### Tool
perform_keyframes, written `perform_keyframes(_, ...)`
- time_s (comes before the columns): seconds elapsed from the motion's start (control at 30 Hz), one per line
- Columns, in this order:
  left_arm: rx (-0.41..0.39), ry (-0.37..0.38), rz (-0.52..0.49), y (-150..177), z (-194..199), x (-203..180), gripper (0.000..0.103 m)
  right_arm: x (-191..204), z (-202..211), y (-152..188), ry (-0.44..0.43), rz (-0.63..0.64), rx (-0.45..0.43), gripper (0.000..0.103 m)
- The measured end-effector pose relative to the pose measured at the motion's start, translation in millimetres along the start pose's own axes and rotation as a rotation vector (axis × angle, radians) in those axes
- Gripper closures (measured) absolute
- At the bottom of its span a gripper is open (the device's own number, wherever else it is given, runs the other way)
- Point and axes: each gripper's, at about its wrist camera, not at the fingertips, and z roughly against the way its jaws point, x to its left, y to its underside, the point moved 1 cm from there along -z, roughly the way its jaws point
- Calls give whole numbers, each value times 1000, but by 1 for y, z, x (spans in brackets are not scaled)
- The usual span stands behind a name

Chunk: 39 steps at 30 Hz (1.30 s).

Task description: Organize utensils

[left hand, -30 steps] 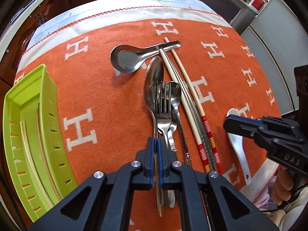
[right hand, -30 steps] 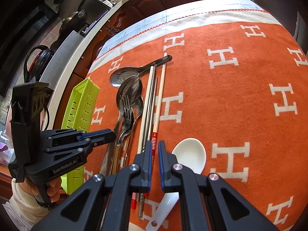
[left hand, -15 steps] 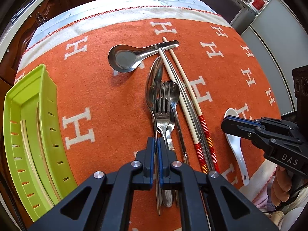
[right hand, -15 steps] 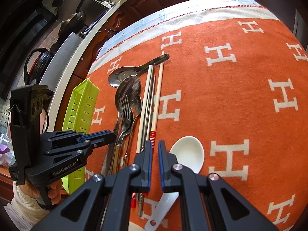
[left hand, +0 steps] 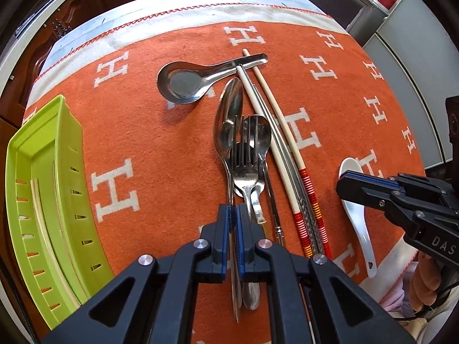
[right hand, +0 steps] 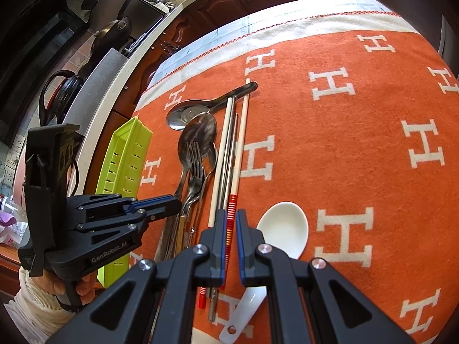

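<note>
Since a second ago nothing has shifted: your left gripper stays clenched on the large spoon, right gripper clenched empty.

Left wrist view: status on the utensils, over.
Left gripper jaws shut on large steel spoon handle. Right gripper jaws shut, empty, above white ceramic spoon. Steel fork lies against the gripped spoon; lime-green plastic tray at left.
</note>
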Motion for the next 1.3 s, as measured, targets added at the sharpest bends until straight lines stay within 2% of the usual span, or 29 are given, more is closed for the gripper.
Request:
perform_keyframes(0.33,0,18,40,0,-5,1,97,0,-1,3,2,-2,5,97)
perform_keyframes(0.6,-21,-37,25,9,0,-11,98,-3,-4,2,8,-11,6,97)
perform_keyframes(0.83,-16,-19,29,11,2,-15,101,-6,-5,3,6,-21,8,97)
perform_keyframes(0.93,13,4,27,12,-4,-18,103,-6,-4,4,6,-21,4,97)
perform_keyframes(1.03,-2,-21,-3,13,-6,-24,102,-6,-4,4,6,-23,0,97)
perform_keyframes(1.2,-5,5,17,9,-6,-20,103,-7,-4,5,4,-26,5,97)
perform_keyframes(1.27,-10,41,58,10,-5,-14,103,-6,-3,5,3,-24,3,97)
perform_keyframes(1.3,-14,83,107,11,-4,-7,103,-5,-3,5,3,-24,4,97)
